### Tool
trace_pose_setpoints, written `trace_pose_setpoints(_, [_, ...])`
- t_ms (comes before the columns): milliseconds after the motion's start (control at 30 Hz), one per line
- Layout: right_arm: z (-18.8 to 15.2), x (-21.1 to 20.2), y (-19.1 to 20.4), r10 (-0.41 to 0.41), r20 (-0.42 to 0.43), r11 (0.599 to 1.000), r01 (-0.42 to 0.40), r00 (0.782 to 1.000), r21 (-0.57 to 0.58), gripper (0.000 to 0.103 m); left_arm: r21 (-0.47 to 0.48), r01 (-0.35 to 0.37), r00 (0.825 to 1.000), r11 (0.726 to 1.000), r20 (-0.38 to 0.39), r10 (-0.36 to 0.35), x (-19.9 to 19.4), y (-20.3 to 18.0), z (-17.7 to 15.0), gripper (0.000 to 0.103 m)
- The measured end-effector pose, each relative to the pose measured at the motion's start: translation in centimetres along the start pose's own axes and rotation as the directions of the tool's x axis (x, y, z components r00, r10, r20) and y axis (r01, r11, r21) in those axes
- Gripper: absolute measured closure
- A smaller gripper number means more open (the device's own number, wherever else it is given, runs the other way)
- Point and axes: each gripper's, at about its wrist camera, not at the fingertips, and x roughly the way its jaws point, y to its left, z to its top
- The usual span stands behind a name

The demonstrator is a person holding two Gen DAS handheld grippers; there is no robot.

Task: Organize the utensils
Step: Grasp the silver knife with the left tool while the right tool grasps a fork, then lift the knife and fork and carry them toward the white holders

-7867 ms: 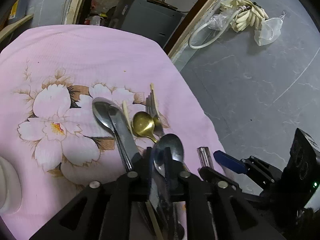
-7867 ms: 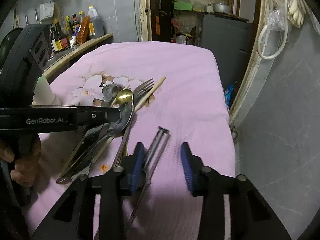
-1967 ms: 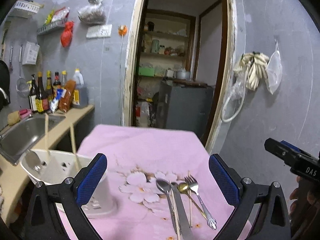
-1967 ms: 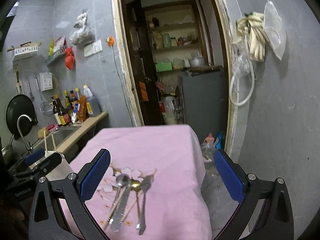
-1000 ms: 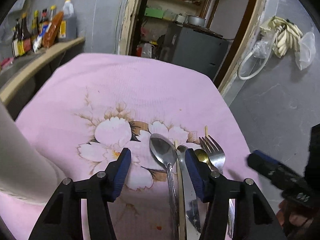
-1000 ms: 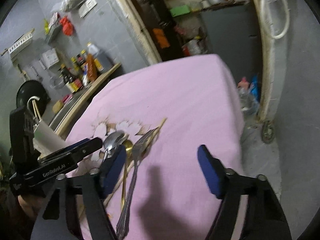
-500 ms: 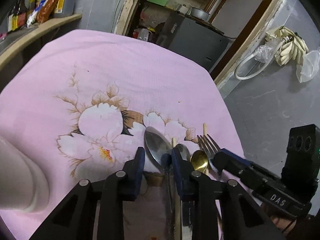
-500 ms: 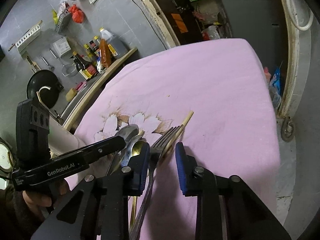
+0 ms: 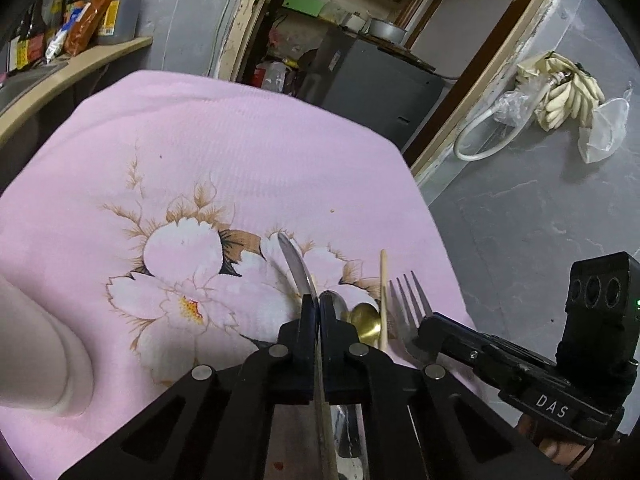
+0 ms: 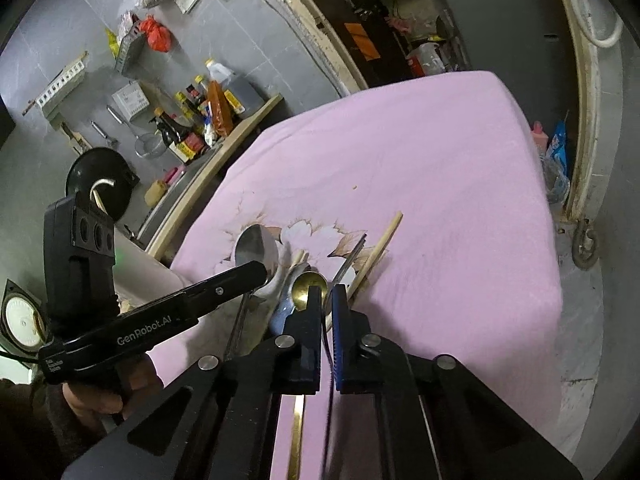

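Utensils lie in a bunch on the pink flowered cloth. My left gripper is shut on a steel spoon, whose bowl stands edge-on past the fingertips; the spoon also shows in the right wrist view. My right gripper is shut on a steel fork, turned on edge; its tines show in the left wrist view. A gold spoon and a wooden chopstick lie between the two grippers. A knife under the left gripper is mostly hidden.
A white utensil holder stands at the left edge of the cloth. The cloth's right edge drops to a grey floor. A counter with bottles and a sink runs along the left. A doorway lies behind the table.
Both grippers have come down onto the bunch and closed, the left on the steel spoon, the right on the fork. Both utensils are now turned on edge.
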Motion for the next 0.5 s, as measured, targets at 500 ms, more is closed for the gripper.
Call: trace_pose_setpoints(500, [-2.0, -6.6, 4.8, -0.116, 0.129, 0.993, 0.118, 0.985, -0.008, 0.1, 0.093, 0.028, 0.991, 0.995, 0.125, -0.04, -8.4, -0.1, -0.5, 0.1])
